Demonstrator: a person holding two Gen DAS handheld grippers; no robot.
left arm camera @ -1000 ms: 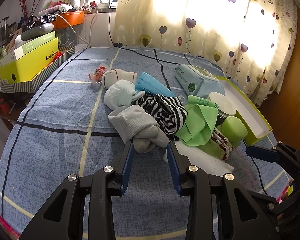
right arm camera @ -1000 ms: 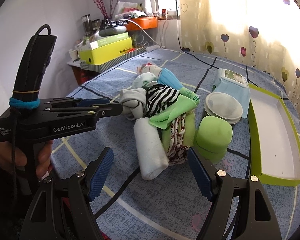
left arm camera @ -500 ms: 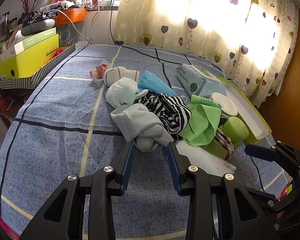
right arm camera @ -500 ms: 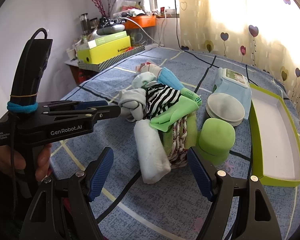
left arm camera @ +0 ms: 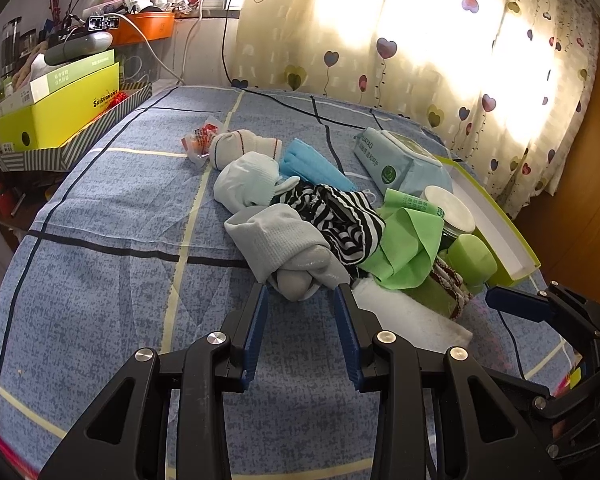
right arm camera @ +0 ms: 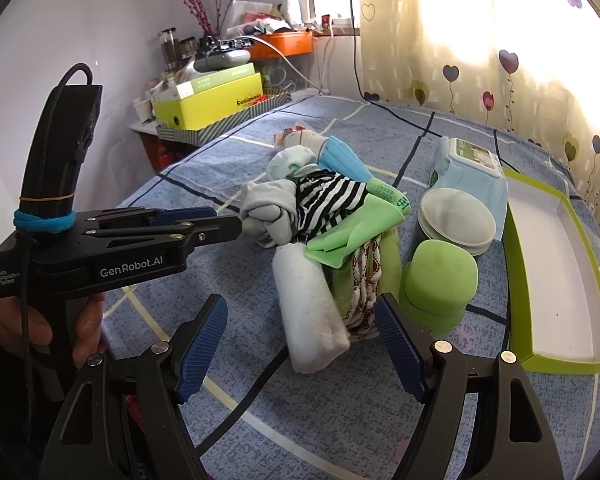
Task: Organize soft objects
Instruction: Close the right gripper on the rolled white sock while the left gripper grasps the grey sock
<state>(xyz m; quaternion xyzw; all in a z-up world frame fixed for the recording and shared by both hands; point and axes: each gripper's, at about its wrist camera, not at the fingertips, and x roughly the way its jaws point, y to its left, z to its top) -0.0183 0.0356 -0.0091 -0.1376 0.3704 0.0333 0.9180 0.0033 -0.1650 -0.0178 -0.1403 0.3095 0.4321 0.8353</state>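
left gripper (left arm camera: 300,300): my fingers are parted, tips either side of the grey sock bundle (left arm camera: 288,248), not squeezing it
sock spot: near end of the pile on the blue bedspread (left arm camera: 100,280)
right gripper (right arm camera: 300,320): spread wide, holding nothing, white rolled towel (right arm camera: 310,304) just ahead

Bed (left arm camera: 100,208): covered by blue checked sheet.
Resting on it: sock pile (left arm camera: 288,248), wipes pack (left arm camera: 396,160), green tray (right arm camera: 556,280).

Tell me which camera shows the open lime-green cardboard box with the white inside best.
Right wrist view: the lime-green cardboard box shows its whole white floor and rim. The left wrist view catches only a narrow slanted strip behind the pile.
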